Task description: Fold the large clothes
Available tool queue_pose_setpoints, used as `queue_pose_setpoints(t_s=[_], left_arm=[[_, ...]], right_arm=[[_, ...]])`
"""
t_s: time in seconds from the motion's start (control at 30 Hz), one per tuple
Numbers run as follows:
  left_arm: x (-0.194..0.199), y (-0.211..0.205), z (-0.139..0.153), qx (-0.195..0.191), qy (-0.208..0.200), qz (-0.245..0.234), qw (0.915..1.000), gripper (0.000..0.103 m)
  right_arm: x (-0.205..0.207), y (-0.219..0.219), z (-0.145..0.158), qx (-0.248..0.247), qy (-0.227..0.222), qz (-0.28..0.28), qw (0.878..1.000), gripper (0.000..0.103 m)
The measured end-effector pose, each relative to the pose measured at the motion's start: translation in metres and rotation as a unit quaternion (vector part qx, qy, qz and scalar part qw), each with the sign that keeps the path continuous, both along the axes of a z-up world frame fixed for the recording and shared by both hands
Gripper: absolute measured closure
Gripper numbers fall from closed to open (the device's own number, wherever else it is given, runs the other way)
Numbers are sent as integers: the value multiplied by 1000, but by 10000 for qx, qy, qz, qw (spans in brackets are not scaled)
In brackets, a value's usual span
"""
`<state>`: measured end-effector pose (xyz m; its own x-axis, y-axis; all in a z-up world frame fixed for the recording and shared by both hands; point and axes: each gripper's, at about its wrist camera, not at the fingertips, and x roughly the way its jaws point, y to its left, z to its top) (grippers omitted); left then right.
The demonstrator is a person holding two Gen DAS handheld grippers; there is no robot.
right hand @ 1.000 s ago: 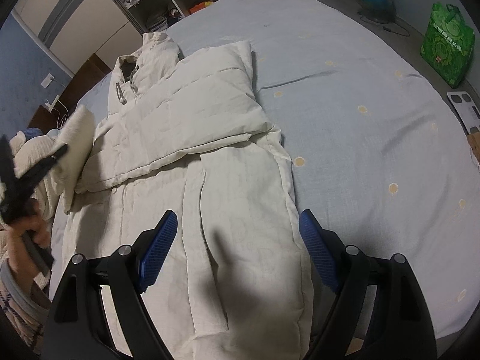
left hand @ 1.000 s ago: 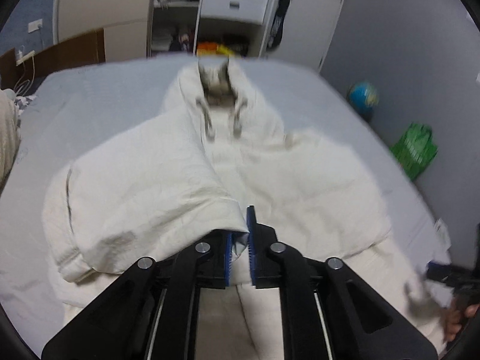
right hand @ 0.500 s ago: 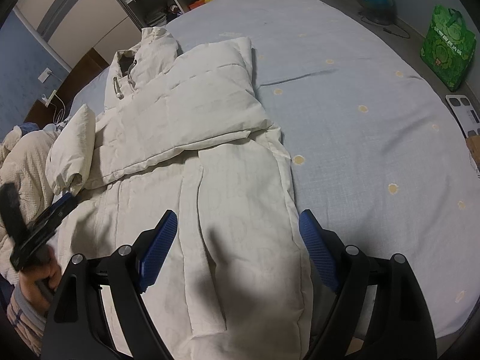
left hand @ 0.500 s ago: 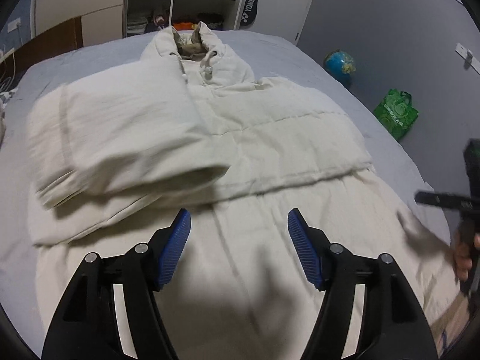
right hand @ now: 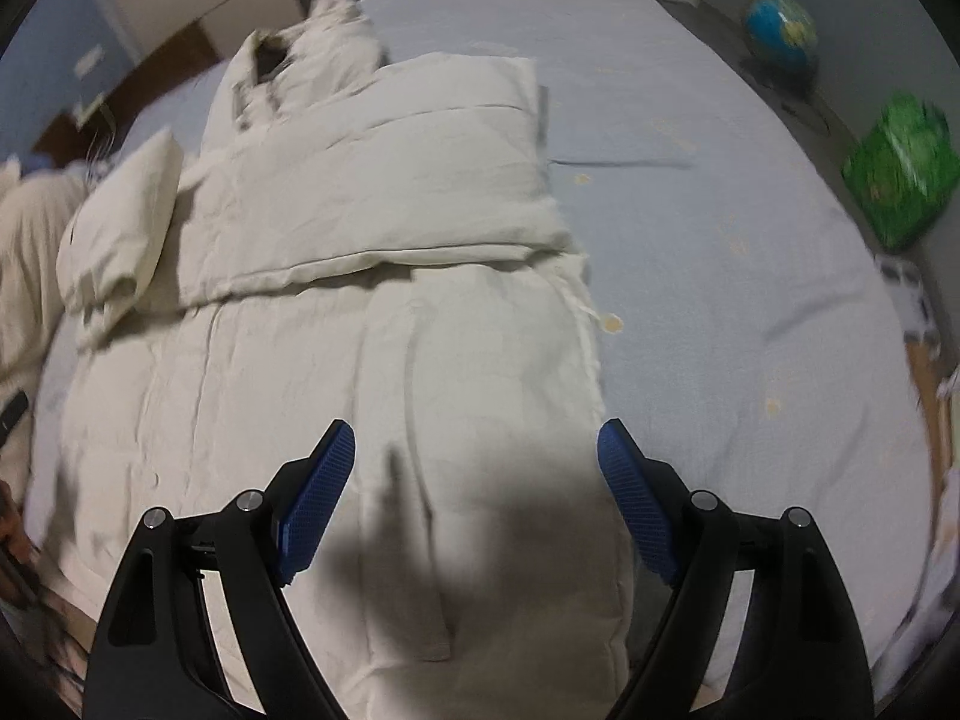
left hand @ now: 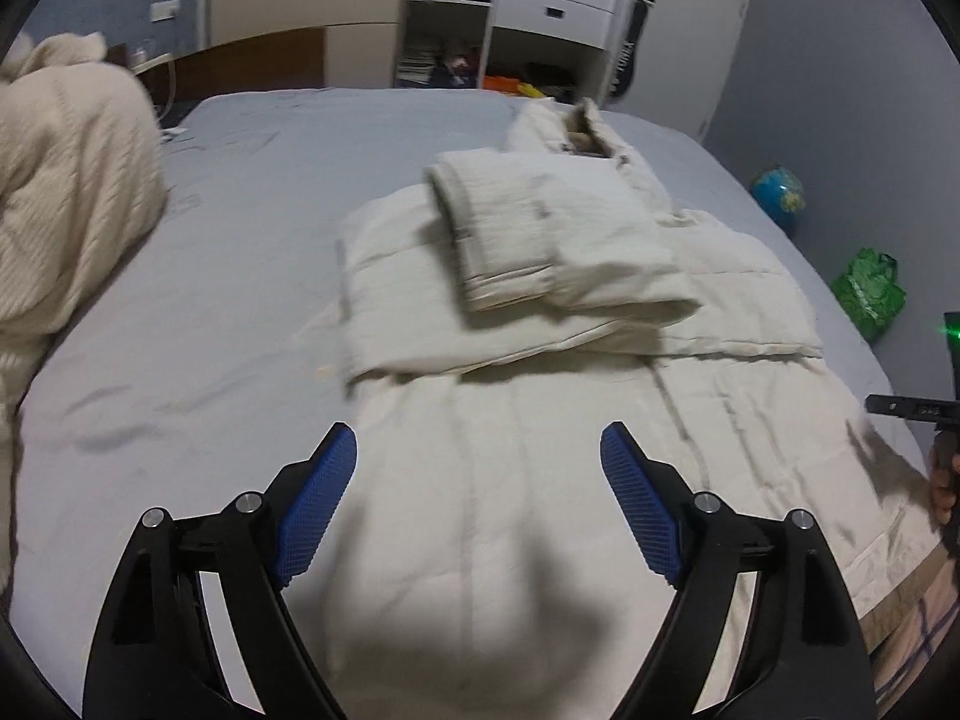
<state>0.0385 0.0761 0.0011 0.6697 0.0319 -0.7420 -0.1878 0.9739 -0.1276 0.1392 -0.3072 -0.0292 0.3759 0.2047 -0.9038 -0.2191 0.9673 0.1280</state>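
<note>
A large cream padded hooded coat point(left hand: 540, 420) lies flat on the grey bed point(left hand: 210, 300), hood at the far end. Both sleeves are folded across its chest point(left hand: 540, 246). My left gripper point(left hand: 479, 498) is open and empty above the coat's lower left part. My right gripper point(right hand: 476, 492) is open and empty above the coat's lower right part point(right hand: 480, 420). In the right wrist view the folded sleeves point(right hand: 390, 192) lie across the upper body, with a sleeve end point(right hand: 120, 228) at the left.
A cream knitted blanket point(left hand: 66, 192) is heaped at the bed's left. Shelves and white drawers point(left hand: 540, 0) stand beyond the bed. A globe point(left hand: 777, 195) and a green bag point(left hand: 870, 294) are on the floor at the right.
My left gripper let go of the sleeve, which now lies folded across the chest, then opened wide and drew back towards the hem. My right gripper stayed open and moved in over the coat.
</note>
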Motion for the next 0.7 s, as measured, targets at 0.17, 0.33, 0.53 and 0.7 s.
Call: queue_pose_setpoints(t_s=[0.17, 0.33, 0.53, 0.7], left_arm=[[-8, 23, -7, -411, -135, 418, 9982, 23], [-8, 43, -19, -764, -86, 737, 9943, 22], [-15, 61, -22, -951, -121, 1177, 9884, 22], [-21, 77, -26, -1168, -93, 1506, 9816, 22]], right_arm=[[-6, 42, 20, -54, -206, 418, 9989, 24], [-12, 114, 40, -104, -437, 972, 9943, 24], [-12, 229, 45, -512, -653, 1958, 9771, 24], [-12, 307, 44, -899, -813, 2532, 9598, 24]])
